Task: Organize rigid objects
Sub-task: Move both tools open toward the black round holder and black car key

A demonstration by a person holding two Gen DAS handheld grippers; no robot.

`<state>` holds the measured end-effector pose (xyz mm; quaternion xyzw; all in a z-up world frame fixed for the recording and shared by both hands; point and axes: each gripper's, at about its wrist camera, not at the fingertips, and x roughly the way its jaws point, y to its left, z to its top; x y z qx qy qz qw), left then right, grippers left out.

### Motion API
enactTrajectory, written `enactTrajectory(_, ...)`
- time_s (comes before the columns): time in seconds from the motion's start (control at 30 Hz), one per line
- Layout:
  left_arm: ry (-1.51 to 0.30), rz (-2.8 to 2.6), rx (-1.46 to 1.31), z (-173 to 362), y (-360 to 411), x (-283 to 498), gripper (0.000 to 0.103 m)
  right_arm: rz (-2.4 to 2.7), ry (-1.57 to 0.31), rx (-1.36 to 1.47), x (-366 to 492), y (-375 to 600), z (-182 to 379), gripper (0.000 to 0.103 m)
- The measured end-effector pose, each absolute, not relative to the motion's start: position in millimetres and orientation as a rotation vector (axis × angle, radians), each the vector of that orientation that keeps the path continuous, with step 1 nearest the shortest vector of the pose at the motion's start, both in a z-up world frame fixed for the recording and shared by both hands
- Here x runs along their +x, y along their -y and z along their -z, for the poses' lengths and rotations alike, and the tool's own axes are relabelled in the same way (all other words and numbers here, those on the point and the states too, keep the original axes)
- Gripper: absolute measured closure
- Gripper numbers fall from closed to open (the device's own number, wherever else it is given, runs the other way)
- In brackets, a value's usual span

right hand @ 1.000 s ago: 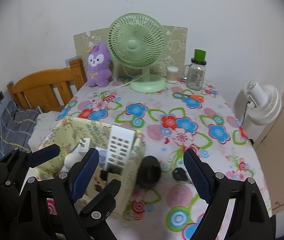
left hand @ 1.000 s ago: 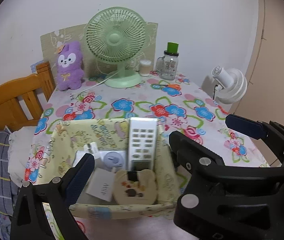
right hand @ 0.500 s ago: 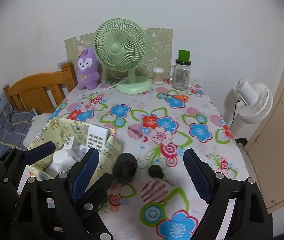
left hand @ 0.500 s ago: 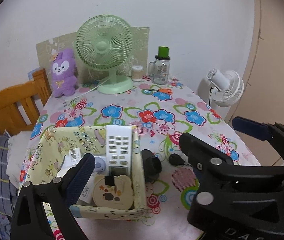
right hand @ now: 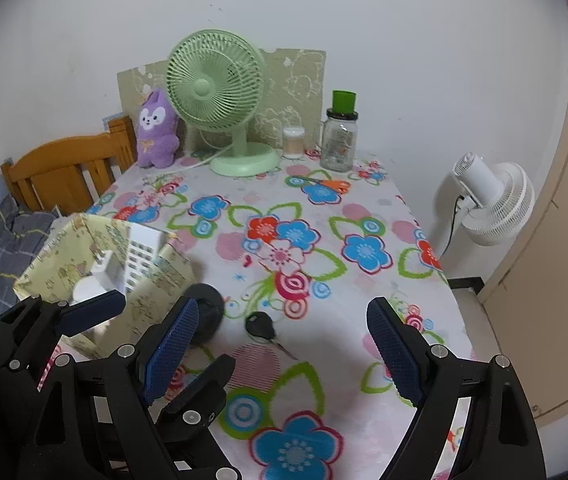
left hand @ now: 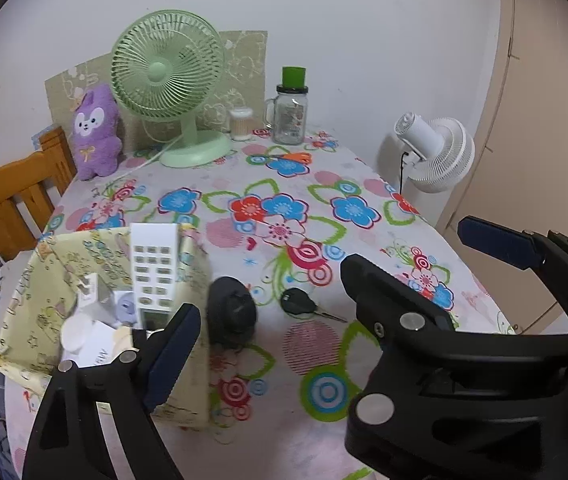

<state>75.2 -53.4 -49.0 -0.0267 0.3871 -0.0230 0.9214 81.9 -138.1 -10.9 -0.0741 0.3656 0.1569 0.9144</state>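
Two grippers over a floral table, both holding nothing; loose items lie beside a fabric bin.

The left gripper (left hand: 324, 280) has its jaws spread and closing, with nothing gripped between them. The right gripper (right hand: 279, 340) stands spread wide, pads clear of everything. The bin (left hand: 35, 280) sits at the table's (left hand: 284, 184) near left edge and holds a white remote (left hand: 151, 264) standing on end, plus small white boxes and a round lid. Just right of the bin lies a black round object (left hand: 231, 312), touching or nearly touching the bin wall; which, I cannot tell. A black car key (left hand: 300, 304) lies near it, apart. At the far edge stand a green fan (left hand: 167, 80), a purple plush (left hand: 95, 132) and a jar (left hand: 290, 116).
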Motion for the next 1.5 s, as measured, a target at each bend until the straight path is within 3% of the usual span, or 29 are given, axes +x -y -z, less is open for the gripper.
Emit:
enactTrajectory(1.23, -0.899, -0.014, -0.025, 126.3, 69.7, 111.4, 0.017, -0.326, -0.885, -0.129, 121.5, 152.5, 98.8, 0.015)
enactTrajectory(1.5, -0.895, -0.048, -0.002, 136.1, 52.9, 115.1, 0.017, -0.347, -0.904, -0.148, 128.8, 133.4, 109.8, 0.023)
